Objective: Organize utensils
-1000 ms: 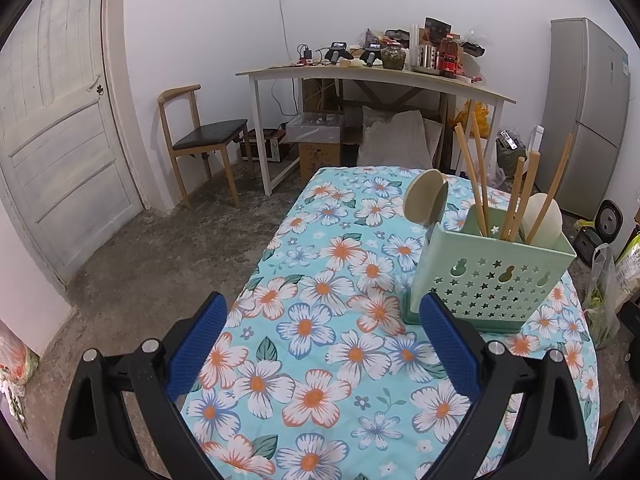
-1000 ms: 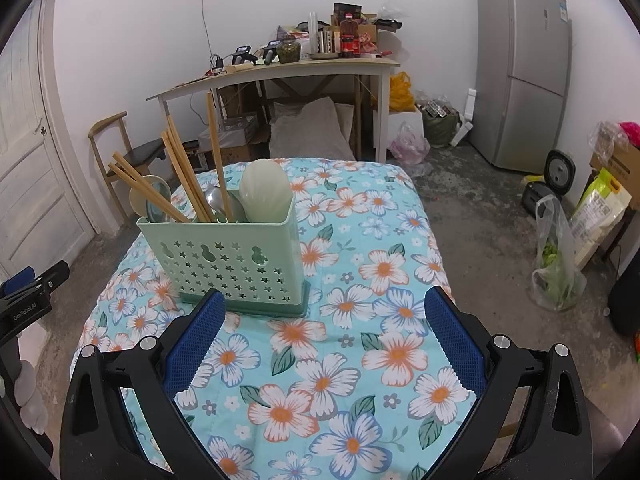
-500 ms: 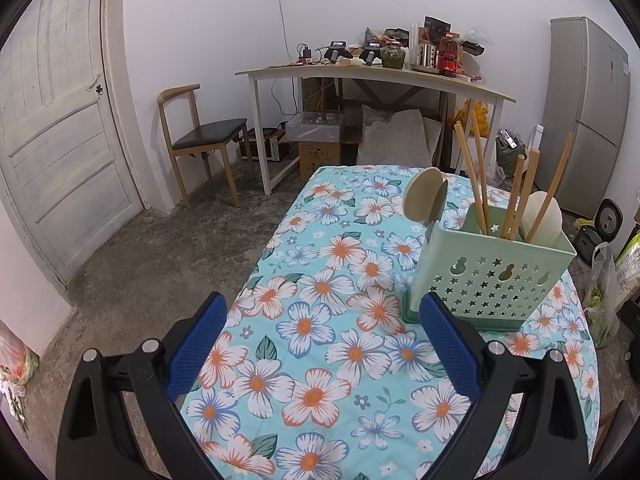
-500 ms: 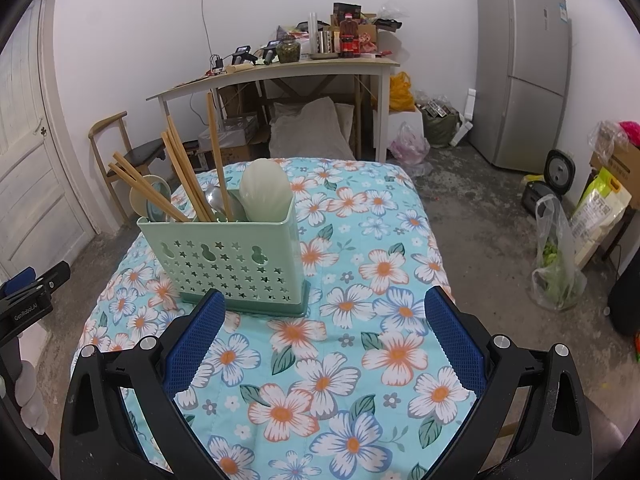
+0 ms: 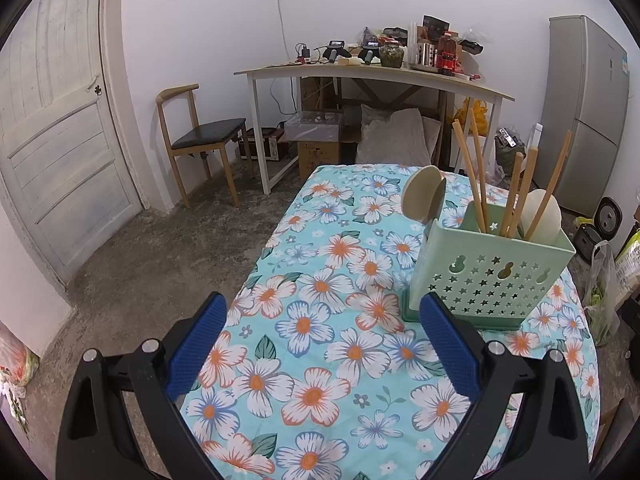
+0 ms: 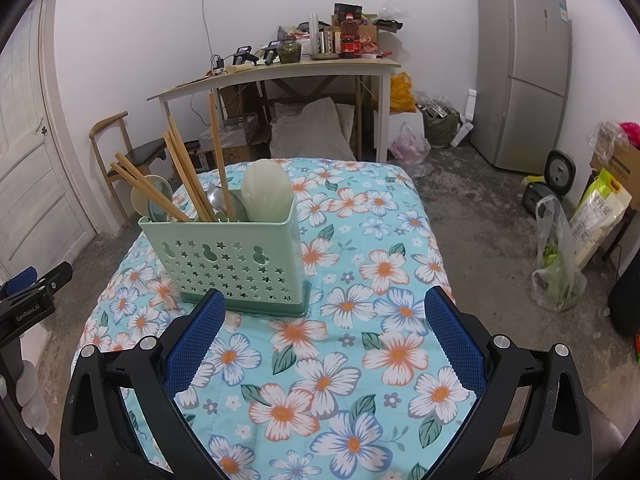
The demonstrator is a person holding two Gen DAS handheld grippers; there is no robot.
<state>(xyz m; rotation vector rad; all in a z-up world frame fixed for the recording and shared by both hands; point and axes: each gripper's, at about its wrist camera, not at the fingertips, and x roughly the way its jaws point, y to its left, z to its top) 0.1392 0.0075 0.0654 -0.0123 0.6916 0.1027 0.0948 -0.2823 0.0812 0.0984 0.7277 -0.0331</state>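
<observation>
A pale green perforated utensil holder stands upright on the floral tablecloth. It holds several wooden chopsticks, beige spoons, a pale rice paddle and a metal spoon. My left gripper is open and empty, the holder just beyond its right finger. My right gripper is open and empty, with the holder just beyond its left finger. The left gripper's body shows at the right wrist view's left edge.
A cluttered white desk stands at the back wall, with a wooden chair and a door to the left. A grey fridge and bags stand right of the table.
</observation>
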